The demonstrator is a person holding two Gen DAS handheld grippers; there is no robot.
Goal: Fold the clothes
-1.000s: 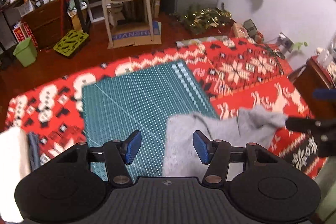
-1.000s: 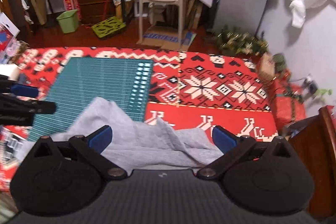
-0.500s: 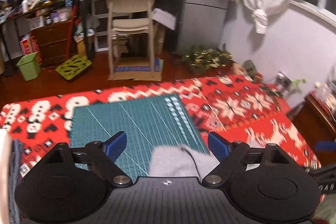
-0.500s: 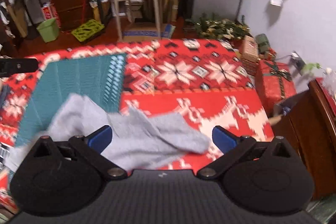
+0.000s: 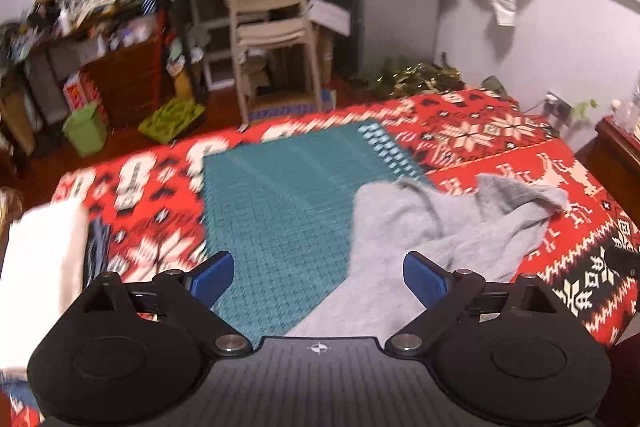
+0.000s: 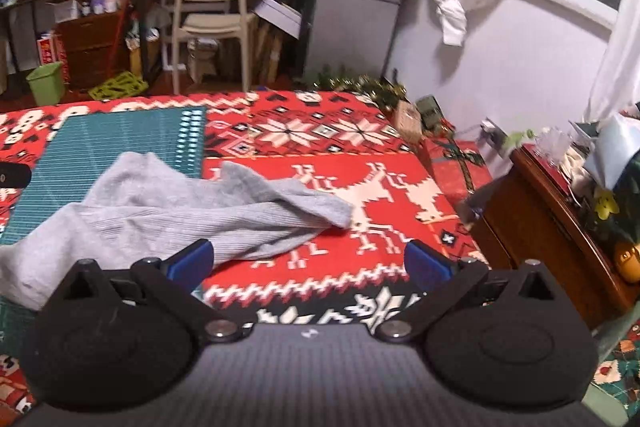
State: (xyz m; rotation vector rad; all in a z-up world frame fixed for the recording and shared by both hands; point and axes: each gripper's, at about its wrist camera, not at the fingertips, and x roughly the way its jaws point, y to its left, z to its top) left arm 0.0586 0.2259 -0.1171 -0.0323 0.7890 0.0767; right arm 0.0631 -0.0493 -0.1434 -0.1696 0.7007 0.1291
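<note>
A crumpled grey knit garment (image 5: 420, 227) lies partly on the green cutting mat (image 5: 280, 195) and partly on the red patterned blanket (image 5: 480, 131). My left gripper (image 5: 318, 267) hovers over its near-left edge. Its jaws are opening, and its blue pads touch nothing. In the right wrist view the garment (image 6: 180, 207) spreads from the mat (image 6: 120, 135) onto the blanket (image 6: 320, 131). My right gripper (image 6: 308, 255) stands open above the garment's right end, its left finger over the cloth, gripping nothing.
A folded white stack (image 5: 40, 259) sits at the bed's left edge. A dark wooden nightstand (image 6: 560, 227) with clutter stands right of the bed. A beige chair (image 6: 212, 7), a cluttered desk and a green bin (image 6: 46, 85) are beyond the bed.
My left jaws have spread wider and moved back from the grey garment's edge. Both views have shifted. In the right wrist view the garment now sits further left and lies flatter.
</note>
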